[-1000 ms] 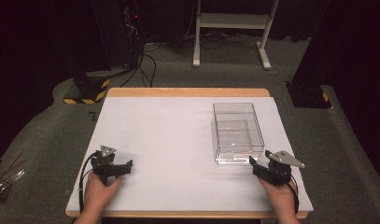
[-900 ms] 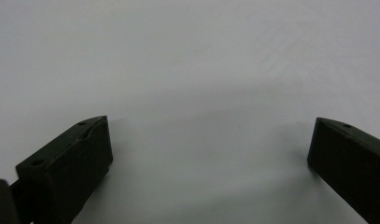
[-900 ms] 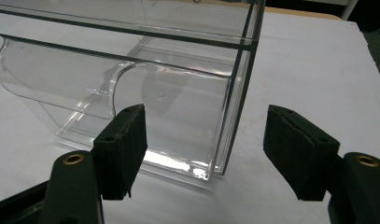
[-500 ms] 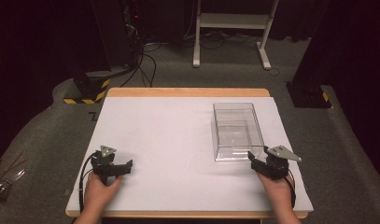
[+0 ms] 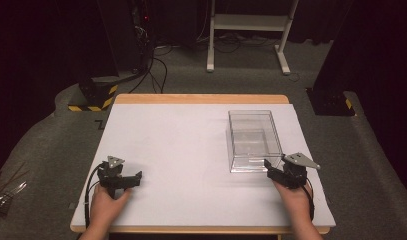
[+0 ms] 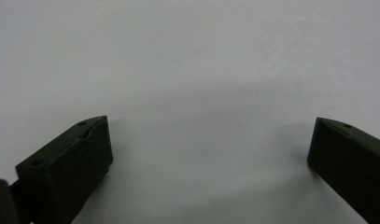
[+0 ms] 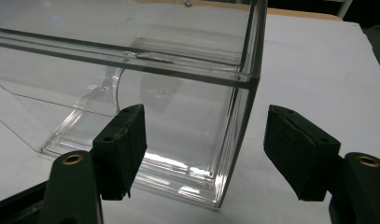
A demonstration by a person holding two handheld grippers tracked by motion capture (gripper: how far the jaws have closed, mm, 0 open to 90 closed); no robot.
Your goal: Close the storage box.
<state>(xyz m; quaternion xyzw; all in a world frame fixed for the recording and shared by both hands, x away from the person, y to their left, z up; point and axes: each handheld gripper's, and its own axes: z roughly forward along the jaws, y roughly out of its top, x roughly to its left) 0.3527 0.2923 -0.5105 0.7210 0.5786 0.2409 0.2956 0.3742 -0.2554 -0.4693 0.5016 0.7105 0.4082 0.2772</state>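
on the white table [image 5: 191, 130], right half, sits a clear box [image 5: 253, 140]; the right gripper [image 5: 271, 170] is at its near right corner, the left gripper [image 5: 136, 177] well apart at near left. in the left gripper view, the left gripper [image 6: 208, 144] gapes wide over bare table. in the right gripper view, the right gripper [image 7: 204, 140] stands wide, straddling the box's corner edge [image 7: 239, 121].

The high view looks forward and down from the person's side, taking in the whole white table [image 5: 191, 150] mid-frame with dark floor beyond. The left gripper view sits very low and close over the bare tabletop [image 6: 187, 56]. The right gripper view — also close — faces a corner of the clear box [image 7: 243, 84], which the high view shows right of centre [image 5: 253, 137].
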